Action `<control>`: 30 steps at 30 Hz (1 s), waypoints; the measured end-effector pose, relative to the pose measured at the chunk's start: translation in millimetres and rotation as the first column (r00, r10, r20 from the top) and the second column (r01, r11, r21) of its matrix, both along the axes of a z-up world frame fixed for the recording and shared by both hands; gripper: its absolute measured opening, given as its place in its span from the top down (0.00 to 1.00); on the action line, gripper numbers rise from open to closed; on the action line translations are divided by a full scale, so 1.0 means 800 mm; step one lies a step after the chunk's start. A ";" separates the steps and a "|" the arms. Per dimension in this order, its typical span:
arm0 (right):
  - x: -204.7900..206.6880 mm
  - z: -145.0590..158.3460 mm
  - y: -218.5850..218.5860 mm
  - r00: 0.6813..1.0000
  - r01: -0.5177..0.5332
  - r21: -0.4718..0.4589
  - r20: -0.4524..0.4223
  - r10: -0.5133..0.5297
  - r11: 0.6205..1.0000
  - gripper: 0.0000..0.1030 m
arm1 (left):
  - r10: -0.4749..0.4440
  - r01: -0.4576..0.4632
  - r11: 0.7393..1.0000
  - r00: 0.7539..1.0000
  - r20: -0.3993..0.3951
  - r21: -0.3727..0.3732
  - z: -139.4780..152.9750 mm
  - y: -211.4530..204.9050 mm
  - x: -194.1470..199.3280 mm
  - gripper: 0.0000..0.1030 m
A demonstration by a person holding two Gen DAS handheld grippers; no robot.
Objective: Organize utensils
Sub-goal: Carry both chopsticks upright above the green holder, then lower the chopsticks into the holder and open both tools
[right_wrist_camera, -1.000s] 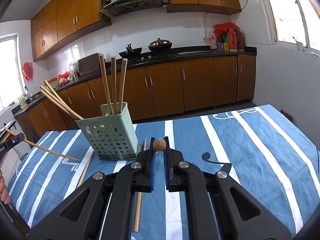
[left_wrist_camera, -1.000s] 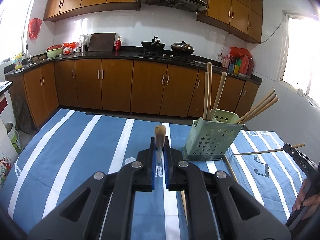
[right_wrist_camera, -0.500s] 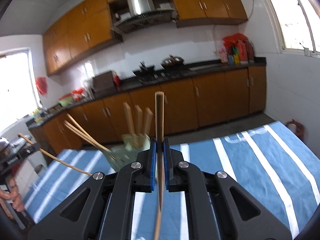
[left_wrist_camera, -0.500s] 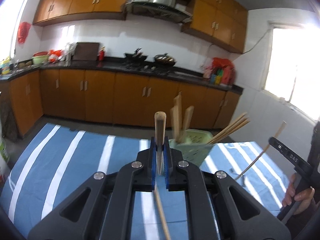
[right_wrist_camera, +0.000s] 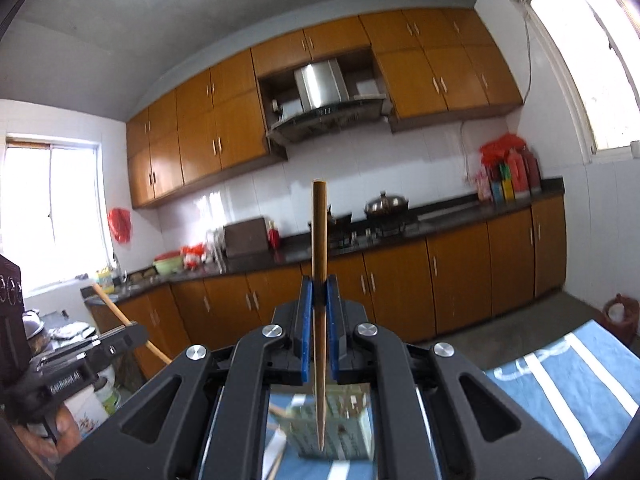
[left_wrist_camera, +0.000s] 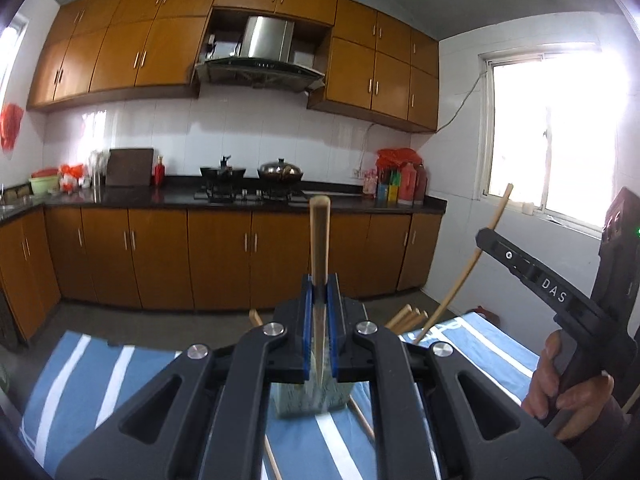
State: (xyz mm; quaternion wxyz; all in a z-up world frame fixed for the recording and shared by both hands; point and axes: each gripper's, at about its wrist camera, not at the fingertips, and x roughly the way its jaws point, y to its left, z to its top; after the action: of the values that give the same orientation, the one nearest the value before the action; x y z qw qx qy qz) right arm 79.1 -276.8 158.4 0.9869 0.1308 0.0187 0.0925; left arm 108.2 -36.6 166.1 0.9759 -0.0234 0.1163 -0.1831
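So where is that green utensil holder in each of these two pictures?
Left wrist view: the green holder sits low at centre, mostly hidden behind the left gripper.
Right wrist view: it is bottom centre, below the right gripper.
Shared landmark: the steel range hood.

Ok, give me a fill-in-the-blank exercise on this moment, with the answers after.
1. Each claw, left claw and right claw, is shut on one ____.
2. The utensil holder under them is pale ____.
3. The tablecloth is blue with ____ stripes.

Answers: chopstick; green; white
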 end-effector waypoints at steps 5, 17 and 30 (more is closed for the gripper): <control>0.029 0.003 0.016 0.998 0.047 -0.009 0.053 -0.046 0.999 0.93 | 0.055 -0.054 0.998 0.998 0.027 -0.030 0.007 -0.007 0.038 0.93; 0.101 -0.064 0.029 0.995 0.093 -0.034 -0.043 -0.094 0.995 0.93 | 0.119 -0.121 0.991 0.993 -0.024 -0.066 -0.050 -0.006 0.106 0.93; 0.098 -0.071 0.025 0.992 0.056 -0.016 -0.113 -0.058 0.998 0.91 | 0.104 -0.107 0.992 0.993 -0.059 -0.059 -0.064 -0.007 0.108 0.91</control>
State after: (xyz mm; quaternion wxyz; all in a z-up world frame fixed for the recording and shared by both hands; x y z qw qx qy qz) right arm 157.3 -257.0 101.3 0.9873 0.1299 0.0716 0.0566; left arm 194.7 -42.1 115.1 0.9794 -0.0651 0.1362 -0.1339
